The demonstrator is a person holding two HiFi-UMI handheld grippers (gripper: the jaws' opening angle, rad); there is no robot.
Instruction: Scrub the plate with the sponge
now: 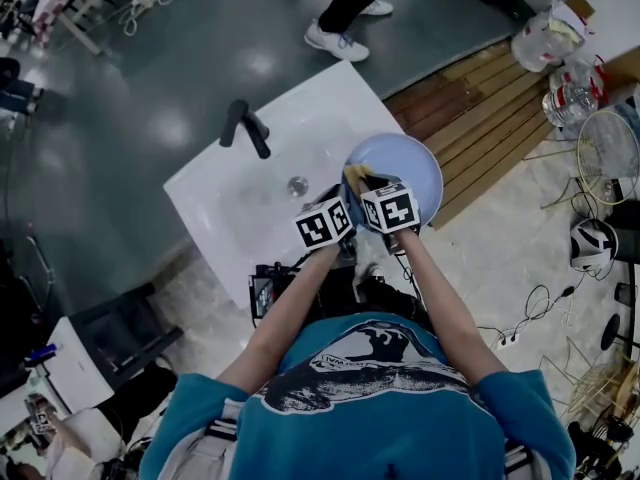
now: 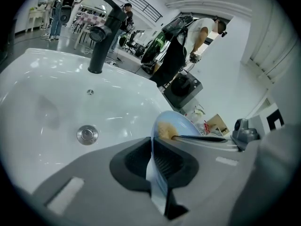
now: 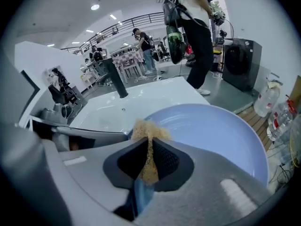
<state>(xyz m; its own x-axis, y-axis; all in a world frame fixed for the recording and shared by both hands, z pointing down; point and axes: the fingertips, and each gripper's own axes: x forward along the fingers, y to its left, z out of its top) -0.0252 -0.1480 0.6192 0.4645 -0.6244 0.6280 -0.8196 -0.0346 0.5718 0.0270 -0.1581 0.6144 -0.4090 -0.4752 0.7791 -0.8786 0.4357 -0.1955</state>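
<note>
A light blue plate point(image 1: 408, 166) is held on edge over the right end of the white sink point(image 1: 230, 193). In the left gripper view my left gripper point(image 2: 152, 150) is shut on the plate's rim point(image 2: 155, 180), with the plate point(image 2: 182, 124) running away edge-on. My right gripper point(image 3: 149, 150) is shut on a yellow-brown sponge point(image 3: 146, 132), which lies against the plate's face point(image 3: 216, 133) near its left rim. From the head view the sponge point(image 1: 356, 175) shows just beyond the two marker cubes. The right gripper's body point(image 2: 247, 134) shows at the right of the left gripper view.
A black tap point(image 1: 246, 128) stands at the sink's far side and a metal drain point(image 1: 297, 185) sits in the basin. Wooden decking point(image 1: 480, 108) with plastic bottles point(image 1: 548, 38) lies to the right. A person's legs point(image 1: 345, 13) stand beyond the sink. Cables lie on the floor at right.
</note>
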